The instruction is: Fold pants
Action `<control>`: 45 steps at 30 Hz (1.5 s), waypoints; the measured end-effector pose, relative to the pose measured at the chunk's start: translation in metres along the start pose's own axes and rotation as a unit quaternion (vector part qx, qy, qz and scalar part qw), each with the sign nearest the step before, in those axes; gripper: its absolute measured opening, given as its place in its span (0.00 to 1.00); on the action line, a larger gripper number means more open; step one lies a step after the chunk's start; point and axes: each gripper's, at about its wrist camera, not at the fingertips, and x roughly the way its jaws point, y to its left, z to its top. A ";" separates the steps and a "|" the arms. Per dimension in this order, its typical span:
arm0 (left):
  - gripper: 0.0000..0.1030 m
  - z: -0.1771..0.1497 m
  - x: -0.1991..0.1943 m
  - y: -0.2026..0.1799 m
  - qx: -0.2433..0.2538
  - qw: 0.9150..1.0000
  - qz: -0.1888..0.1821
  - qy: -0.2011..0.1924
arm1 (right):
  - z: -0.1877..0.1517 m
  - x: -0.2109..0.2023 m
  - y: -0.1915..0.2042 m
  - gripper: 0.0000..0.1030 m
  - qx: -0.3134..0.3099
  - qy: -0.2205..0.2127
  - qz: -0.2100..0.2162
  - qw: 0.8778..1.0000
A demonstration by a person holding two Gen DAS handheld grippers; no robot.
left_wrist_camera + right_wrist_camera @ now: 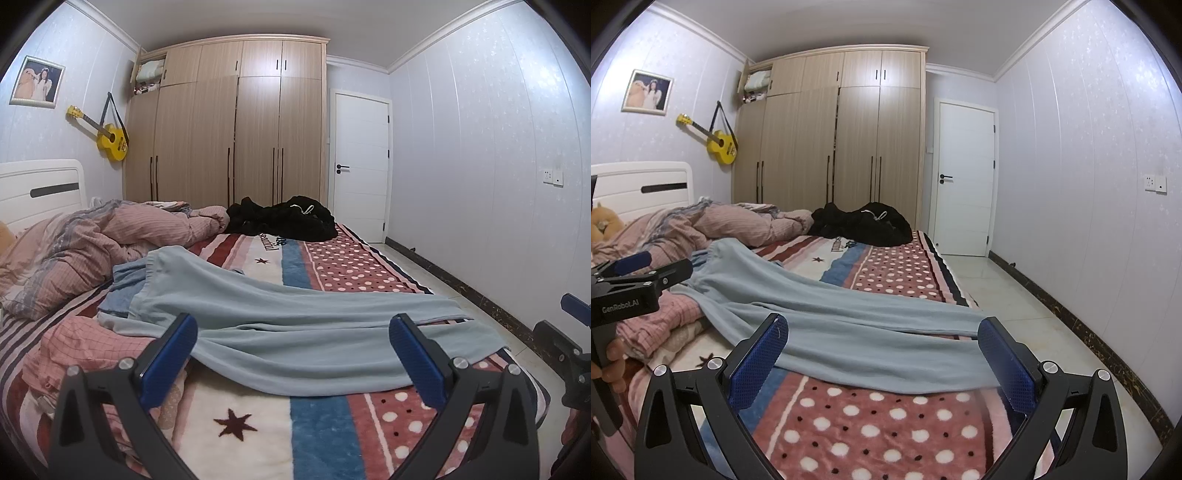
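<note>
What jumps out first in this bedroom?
Light blue pants lie stretched across the patterned bed, with two open blue-padded grippers, left and right, poised over the nearer leg. Behind, a yellow guitar hangs beside a tall wooden wardrobe.

The pants (pixel 295 332) are a soft, matt pale-blue knit cloth, smooth with shallow creases. Under them the blanket (pixel 258 413) is thick, fuzzy fleece. The duvet (pixel 92 243) is thin, crumpled woven cloth. The left gripper (pixel 295 354) and right gripper (pixel 882 354) have matt black plastic frames, shiny metal screw heads and blue pads (pixel 761 358) with a fine dimpled texture. The wardrobe (pixel 229 122) is matt wood-grain laminate, the guitar (pixel 110 140) glossy yellow, the floor tiles (pixel 1015 295) polished.
</note>
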 end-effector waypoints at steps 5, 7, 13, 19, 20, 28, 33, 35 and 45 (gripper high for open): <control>0.99 0.000 0.001 -0.001 0.000 1.000 -0.001 0.001 | 0.000 0.000 0.000 1.00 -0.001 0.002 -0.001 1.000; 0.99 0.001 0.000 -0.001 0.000 1.000 -0.001 0.001 | -0.001 -0.001 0.000 1.00 0.000 0.002 -0.001 1.000; 0.99 0.001 0.000 -0.001 -0.002 1.000 -0.004 0.002 | -0.002 -0.002 0.001 1.00 -0.001 0.004 -0.001 1.000; 0.99 0.000 0.001 -0.001 -0.002 1.000 -0.004 0.003 | -0.004 0.000 0.002 1.00 0.001 0.006 -0.002 1.000; 0.99 0.000 0.001 0.000 -0.002 1.000 -0.004 0.003 | -0.005 0.003 0.002 1.00 0.001 0.007 -0.002 1.000; 0.99 -0.003 0.010 0.002 -0.007 1.000 0.003 0.014 | -0.010 0.012 -0.002 1.00 0.011 0.015 -0.004 1.000; 0.99 -0.012 0.028 0.010 -0.024 0.999 0.000 0.037 | -0.021 0.025 -0.009 1.00 0.030 0.029 -0.012 0.999; 0.99 -0.021 0.037 0.018 -0.047 0.998 -0.007 0.046 | -0.027 0.037 -0.017 1.00 0.044 0.044 -0.006 0.998; 0.99 -0.071 0.118 0.047 -0.127 0.979 0.009 0.161 | -0.076 0.110 -0.044 0.99 0.098 0.134 0.017 0.986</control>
